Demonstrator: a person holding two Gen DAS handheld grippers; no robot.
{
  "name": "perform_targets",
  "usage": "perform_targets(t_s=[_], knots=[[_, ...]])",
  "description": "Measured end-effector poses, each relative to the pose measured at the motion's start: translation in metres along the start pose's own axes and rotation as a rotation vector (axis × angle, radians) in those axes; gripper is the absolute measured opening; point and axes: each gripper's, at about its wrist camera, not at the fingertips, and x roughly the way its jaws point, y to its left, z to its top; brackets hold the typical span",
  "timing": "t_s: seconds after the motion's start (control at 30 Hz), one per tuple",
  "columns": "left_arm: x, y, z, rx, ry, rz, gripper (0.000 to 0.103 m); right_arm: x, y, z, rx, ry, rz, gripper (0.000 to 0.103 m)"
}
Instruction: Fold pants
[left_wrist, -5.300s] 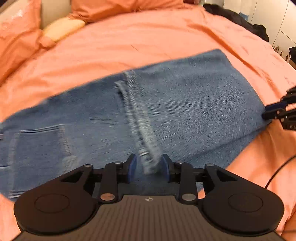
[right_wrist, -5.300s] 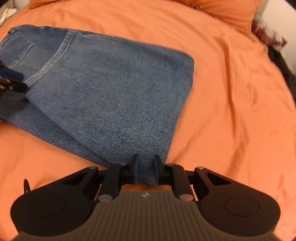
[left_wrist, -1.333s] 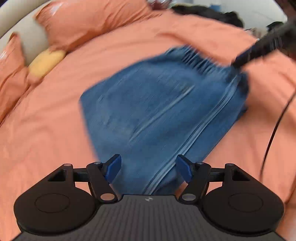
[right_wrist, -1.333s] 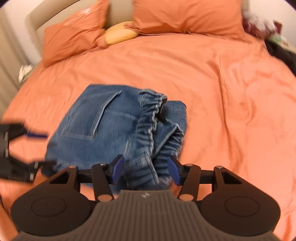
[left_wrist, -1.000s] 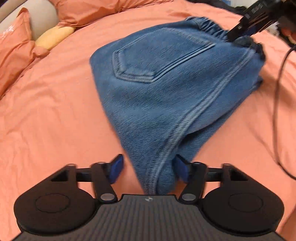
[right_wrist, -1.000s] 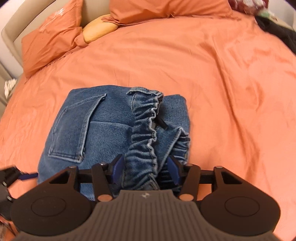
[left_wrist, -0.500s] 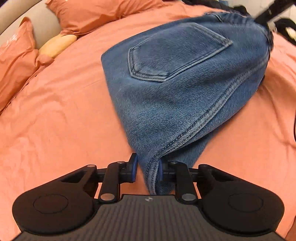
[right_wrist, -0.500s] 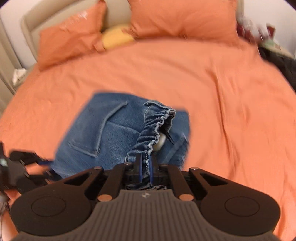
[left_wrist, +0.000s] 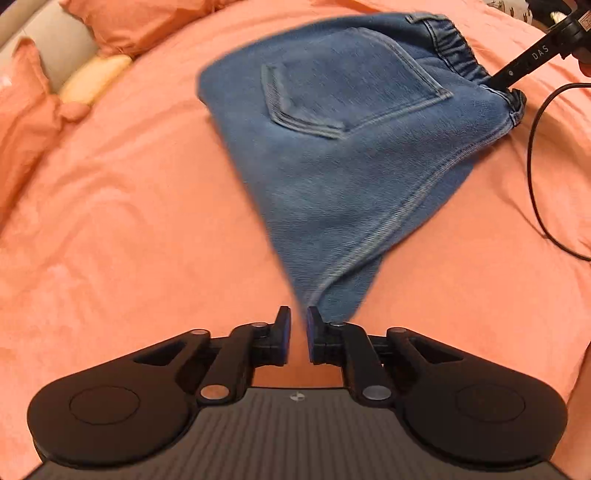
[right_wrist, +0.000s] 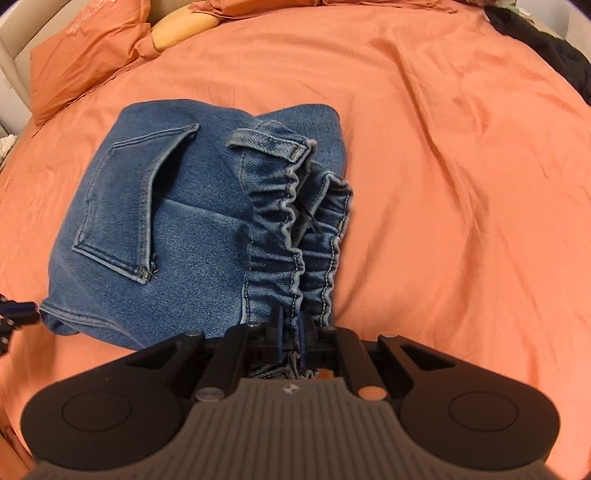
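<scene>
Pants waistband pinched in right tool

left gripper: we hold it low over the bed, jaws nearly closed with a thin gap, gripping nothing | right gripper: we keep its jaws pinched on the pants' gathered waistband

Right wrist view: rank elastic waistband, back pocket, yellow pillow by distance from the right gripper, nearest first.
1. Elastic waistband: clamped in the right gripper, running straight ahead.
2. Back pocket: ahead and left, flat on the folded jeans.
3. Yellow pillow: far end of the bed, upper left, beside the orange pillow.
</scene>
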Motion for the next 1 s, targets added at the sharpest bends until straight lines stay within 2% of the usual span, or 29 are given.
perform_targets(t_s=[0.13, 0.27, 0.37, 0.47, 0.5, 0.53, 0.63, 0.67, 0.7, 0.73, 0.77, 0.8, 0.9, 1.0], knots=[[-0.013, 0.018, 0.021, -0.066, -0.048, 0.021, 0.016, -0.003, 0.001, -0.006, -0.023, -0.006, -0.014, 0.004], [-0.012, 0.021, 0.048, -0.188, -0.105, -0.019, 0.016, -0.003, 0.000, -0.008, -0.022, -0.012, -0.009, 0.004], [0.001, 0.016, 0.067, -0.237, -0.134, -0.053, 0.016, -0.003, -0.004, -0.008, -0.003, -0.020, 0.008, 0.006], [0.017, -0.001, 0.080, -0.209, -0.108, -0.059, 0.015, -0.005, -0.006, -0.007, -0.006, -0.026, 0.018, 0.009], [0.024, -0.007, 0.083, -0.200, -0.091, -0.045, 0.010, -0.006, -0.005, -0.006, -0.012, -0.027, 0.019, 0.010], [0.031, -0.012, 0.086, -0.189, -0.072, -0.047, 0.000, -0.008, -0.005, -0.005, -0.016, -0.028, 0.024, 0.010], [0.042, -0.022, 0.087, -0.134, -0.041, -0.021, 0.000, -0.017, -0.008, 0.002, 0.004, -0.045, 0.052, 0.014], [0.043, -0.024, 0.087, -0.119, -0.035, -0.016, 0.000, -0.020, -0.010, 0.005, 0.018, -0.055, 0.064, 0.017], [0.044, -0.024, 0.088, -0.108, -0.029, -0.014, 0.000, -0.022, -0.013, 0.009, 0.039, -0.064, 0.078, 0.029], [0.044, -0.024, 0.089, -0.101, -0.024, -0.014, 0.000, -0.022, -0.017, 0.014, 0.068, -0.073, 0.095, 0.048], [0.044, -0.025, 0.089, -0.090, -0.022, -0.012, 0.000, -0.022, -0.021, 0.019, 0.103, -0.087, 0.110, 0.054], [0.044, -0.026, 0.088, -0.080, -0.021, -0.011, 0.000, -0.022, -0.025, 0.024, 0.136, -0.101, 0.126, 0.056], [0.043, -0.027, 0.088, -0.072, -0.024, -0.013, 0.000, -0.012, -0.035, 0.039, 0.228, -0.130, 0.171, 0.056], [0.046, -0.025, 0.091, -0.085, -0.028, -0.024, 0.000, 0.007, -0.043, 0.049, 0.297, -0.114, 0.191, 0.057]])
